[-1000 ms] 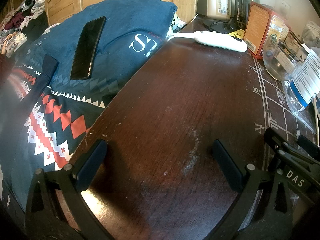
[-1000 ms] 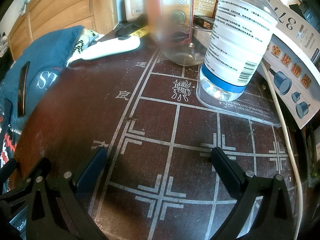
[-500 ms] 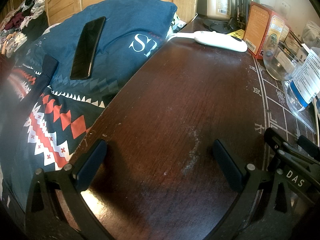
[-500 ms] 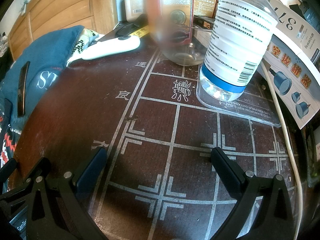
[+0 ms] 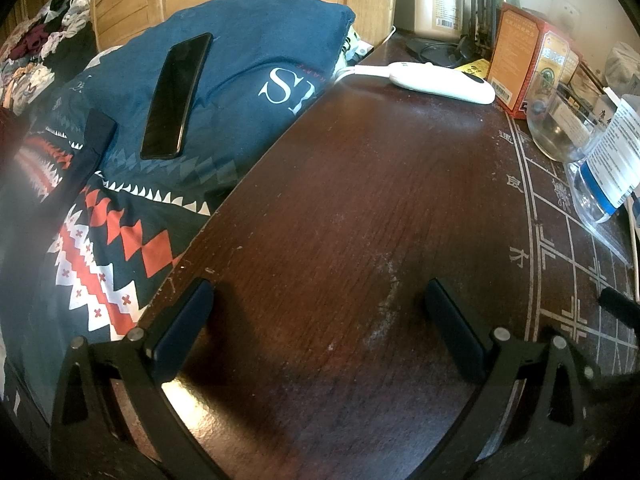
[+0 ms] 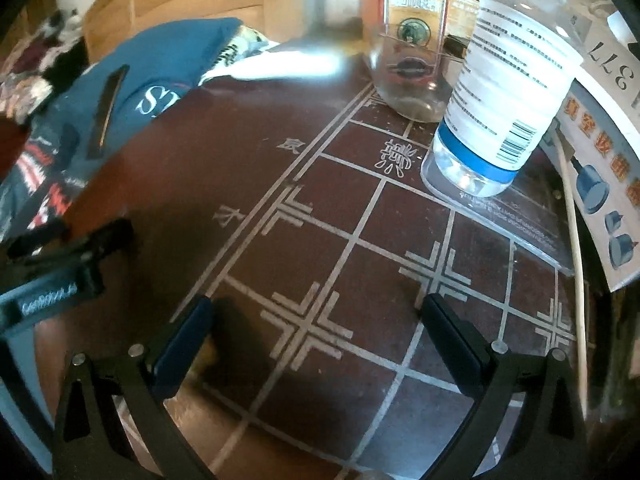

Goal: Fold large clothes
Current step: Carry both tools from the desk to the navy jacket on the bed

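- Left tool (image 5: 318, 328): jaws spread wide, nothing between them. It sits low over bare dark wood of the bench (image 5: 360, 208), and the fingers (image 5: 182, 330) cast a shadow straight onto the surface.
- Right tool (image 6: 316, 340): jaws likewise wide apart and empty, poised over the inlaid grid lines of the bench. This view is motion-blurred towards 10 to 12 o'clock.
- Task object: no large garment lies on the bench. The nearest cloth is the blue patterned bedding (image 5: 248, 60), lettered in white, off the bench edge at 10 to 11 o'clock in the left wrist view. A heap of clothes (image 5: 36, 52) lies further off at about 10 o'clock, on what appears to be a bed; individual items cannot be told apart.
- Obstacles: a black phone (image 5: 176, 96) rests on the blue cloth. A white handheld device (image 5: 440, 82) lies at 1 o'clock. A glass jar (image 6: 408, 80) and a clear plastic bottle (image 6: 504, 92) stand at 1 to 2 o'clock before the right tool, beside red cartons (image 6: 412, 4).
- Step in hand (judgement): the start or a pause; no fabric is gripped and folding has not begun.
- Next move (judgement): both tools must travel towards 10 o'clock to reach a garment, keeping clear of the phone, then pinch two edges or corners and draw the cloth flat.
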Demonstrator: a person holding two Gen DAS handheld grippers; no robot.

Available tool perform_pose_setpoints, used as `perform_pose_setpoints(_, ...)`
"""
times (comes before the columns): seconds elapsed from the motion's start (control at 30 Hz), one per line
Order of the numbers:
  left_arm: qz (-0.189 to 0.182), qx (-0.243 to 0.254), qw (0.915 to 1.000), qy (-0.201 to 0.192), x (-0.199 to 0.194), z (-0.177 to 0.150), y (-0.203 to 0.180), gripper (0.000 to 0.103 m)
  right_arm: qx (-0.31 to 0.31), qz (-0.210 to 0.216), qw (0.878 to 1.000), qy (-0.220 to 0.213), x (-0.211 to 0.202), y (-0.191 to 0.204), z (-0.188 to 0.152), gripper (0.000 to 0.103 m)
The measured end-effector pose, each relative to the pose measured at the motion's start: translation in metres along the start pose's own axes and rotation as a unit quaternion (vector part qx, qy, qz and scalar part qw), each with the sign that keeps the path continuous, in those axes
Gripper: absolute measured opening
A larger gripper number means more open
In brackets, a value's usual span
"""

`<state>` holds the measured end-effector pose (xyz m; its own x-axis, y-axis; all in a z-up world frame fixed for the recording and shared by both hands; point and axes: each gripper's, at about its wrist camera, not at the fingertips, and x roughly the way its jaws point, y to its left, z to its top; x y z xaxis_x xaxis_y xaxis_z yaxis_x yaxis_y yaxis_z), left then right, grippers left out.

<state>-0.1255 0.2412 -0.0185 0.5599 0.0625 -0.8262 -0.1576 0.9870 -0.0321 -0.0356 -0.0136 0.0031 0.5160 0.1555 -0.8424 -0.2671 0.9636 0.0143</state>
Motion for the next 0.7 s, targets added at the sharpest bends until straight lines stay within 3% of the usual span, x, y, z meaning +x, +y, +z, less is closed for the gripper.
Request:
perform_pose_setpoints(0.57,-0.001,0.002,1.0000,0.000,0.0014,0.0019,-0.0004,0.103,-0.002,-0.001,1.000,-0.002,-0.0007,-0.0007,-0.0013,0.103)
perform_pose_setpoints(0.7,-0.030,0.034,0.9990,0.005,-0.0045,-0.0026,0.0022,0.103,-0.002,-0.002,1.000,-0.002,-0.0003,-0.0020,0.0002,0.103)
